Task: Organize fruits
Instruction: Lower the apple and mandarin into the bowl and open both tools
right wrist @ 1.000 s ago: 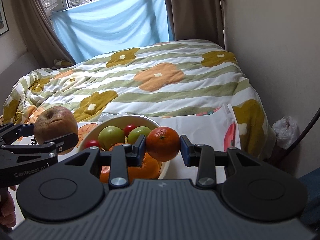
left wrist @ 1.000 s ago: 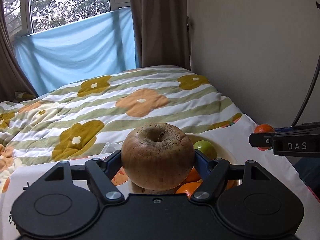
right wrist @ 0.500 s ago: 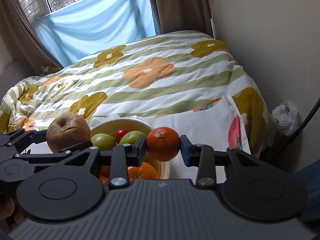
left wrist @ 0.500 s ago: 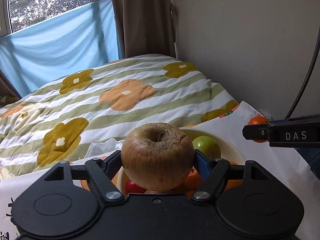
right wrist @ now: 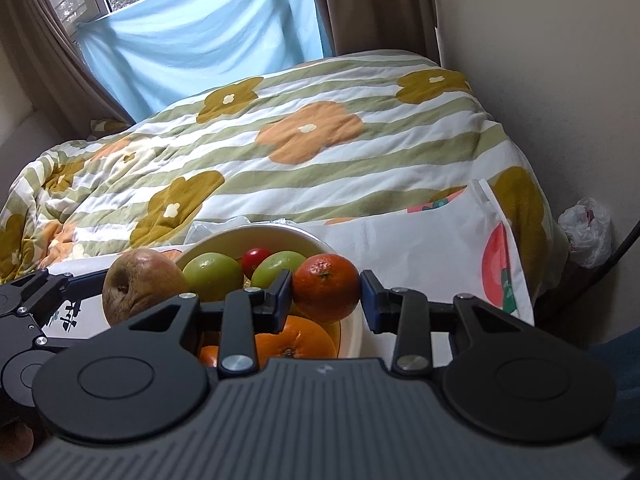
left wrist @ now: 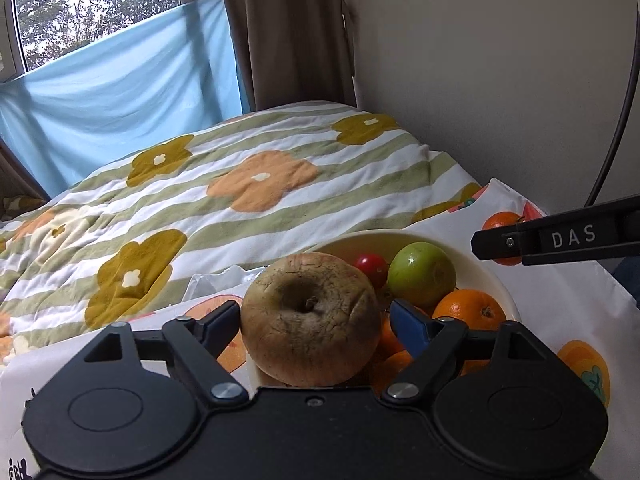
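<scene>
A wrinkled brown apple [left wrist: 310, 320] sits between the jaws of my left gripper [left wrist: 314, 312], over the near left rim of the cream bowl [left wrist: 400, 236]. The jaws are opening, and a gap shows between the blue right pad [left wrist: 406, 326] and the apple. My right gripper [right wrist: 326, 284] is shut on a mandarin [right wrist: 326, 286] above the bowl's [right wrist: 280, 230] right side. In the bowl lie green apples [right wrist: 210, 276], a small red fruit [right wrist: 256, 258] and oranges [right wrist: 296, 338]. The right wrist view shows the brown apple [right wrist: 140, 284] at the bowl's left edge.
The bowl stands on a white fruit-print cloth [right wrist: 420, 248] at the foot of a bed with a flowered striped quilt [left wrist: 248, 188]. A wall [left wrist: 480, 80] runs close on the right. A plastic bag [right wrist: 588, 228] and a dark cable [left wrist: 624, 120] lie by it.
The left jaws have spread away from the brown apple, which has tipped and sunk towards the bowl's rim. Both grippers have come lower and closer to the bowl. The mandarin stays gripped.
</scene>
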A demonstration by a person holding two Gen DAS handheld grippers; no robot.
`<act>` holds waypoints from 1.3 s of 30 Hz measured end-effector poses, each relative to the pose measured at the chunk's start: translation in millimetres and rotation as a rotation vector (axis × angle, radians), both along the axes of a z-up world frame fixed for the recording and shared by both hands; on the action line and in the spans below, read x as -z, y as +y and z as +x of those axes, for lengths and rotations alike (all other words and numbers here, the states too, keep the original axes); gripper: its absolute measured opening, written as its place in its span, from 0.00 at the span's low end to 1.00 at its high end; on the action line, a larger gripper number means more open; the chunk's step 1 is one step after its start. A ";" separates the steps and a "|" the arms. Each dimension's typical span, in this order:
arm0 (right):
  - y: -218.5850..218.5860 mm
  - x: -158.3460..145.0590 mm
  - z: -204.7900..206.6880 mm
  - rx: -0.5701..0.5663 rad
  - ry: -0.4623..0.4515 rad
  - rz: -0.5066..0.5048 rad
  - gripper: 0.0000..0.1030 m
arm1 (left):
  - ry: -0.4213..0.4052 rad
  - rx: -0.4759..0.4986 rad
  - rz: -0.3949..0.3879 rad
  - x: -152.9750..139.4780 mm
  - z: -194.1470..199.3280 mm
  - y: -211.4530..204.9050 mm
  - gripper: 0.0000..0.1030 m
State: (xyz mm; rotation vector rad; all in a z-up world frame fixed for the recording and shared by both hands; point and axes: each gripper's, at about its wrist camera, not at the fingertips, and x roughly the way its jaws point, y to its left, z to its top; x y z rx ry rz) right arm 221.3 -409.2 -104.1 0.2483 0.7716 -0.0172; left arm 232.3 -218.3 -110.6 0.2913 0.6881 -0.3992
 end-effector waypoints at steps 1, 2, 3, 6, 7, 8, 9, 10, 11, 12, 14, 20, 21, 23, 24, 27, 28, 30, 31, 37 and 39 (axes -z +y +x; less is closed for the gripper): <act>0.5 0.5 0.3 -0.004 0.002 0.000 0.50 | 0.001 0.002 -0.001 0.0 0.4 -0.1 0.88; 1.1 0.9 0.7 -0.007 0.003 0.000 0.50 | 0.002 0.001 -0.002 0.3 0.9 -0.2 0.89; 1.7 1.2 0.9 -0.011 0.005 0.000 0.50 | 0.001 -0.002 -0.005 0.5 1.2 0.4 0.89; 2.7 1.5 1.3 -0.020 0.005 -0.003 0.50 | -0.007 0.000 -0.011 0.0 0.5 1.0 0.89; 2.7 1.7 1.5 -0.022 0.005 -0.003 0.50 | -0.013 0.003 -0.007 -0.4 -0.1 0.6 0.90; 2.9 1.6 1.8 -0.025 0.005 -0.003 0.50 | -0.021 0.004 0.001 -0.3 -0.1 0.1 0.91; 3.2 1.6 2.0 -0.029 0.005 -0.004 0.50 | -0.027 0.001 0.006 -0.8 -1.0 -0.1 0.92; 3.5 1.6 2.3 -0.032 0.004 -0.005 0.50 | -0.028 0.000 0.004 -1.1 -1.1 0.5 0.93; 4.0 1.6 2.7 -0.035 0.005 -0.005 0.50 | -0.029 -0.001 0.000 -1.7 -1.2 1.5 0.93; 4.4 1.6 3.1 -0.038 0.005 -0.004 0.50 | -0.026 0.001 -0.006 -1.8 -0.8 2.2 0.93; 4.9 1.8 3.7 -0.042 0.004 -0.003 0.50 | -0.023 0.001 -0.002 -0.2 0.1 2.4 0.94; 5.8 1.9 5.1 -0.054 0.003 -0.005 0.50 | -0.032 -0.015 -0.004 -1.8 -0.4 4.5 0.94; 6.1 2.0 5.4 -0.054 0.004 -0.005 0.50 | -0.031 -0.013 -0.006 -1.9 -0.2 5.3 0.94; 6.0 2.0 5.8 -0.055 0.004 -0.004 0.50 | -0.024 -0.015 -0.007 -1.0 0.3 5.7 0.94; 6.2 2.0 5.7 -0.055 0.004 -0.004 0.50 | -0.025 -0.016 -0.004 -0.4 0.0 5.4 0.94; 6.1 1.6 5.7 -0.054 0.003 -0.005 0.50 | -0.028 -0.018 -0.008 -0.9 -1.8 5.6 0.94; 6.2 1.6 5.9 -0.055 0.003 -0.005 0.50 | -0.030 -0.020 -0.013 -2.1 -2.6 6.2 0.95; 7.2 1.1 5.5 -0.058 0.003 -0.004 0.50 | -0.039 -0.026 -0.017 -6.0 -3.9 7.5 0.95; 8.4 0.7 5.6 -0.060 0.002 -0.005 0.50 | -0.040 -0.030 -0.021 -8.0 -4.2 8.6 0.95; 22.5 -2.6 6.7 -0.108 -0.012 0.010 0.50 | -0.053 -0.075 -0.039 -21.7 -11.2 25.9 0.95; 28.1 -2.3 8.4 -0.141 -0.013 0.014 0.50 | -0.055 -0.094 -0.039 -24.5 -14.1 34.0 0.95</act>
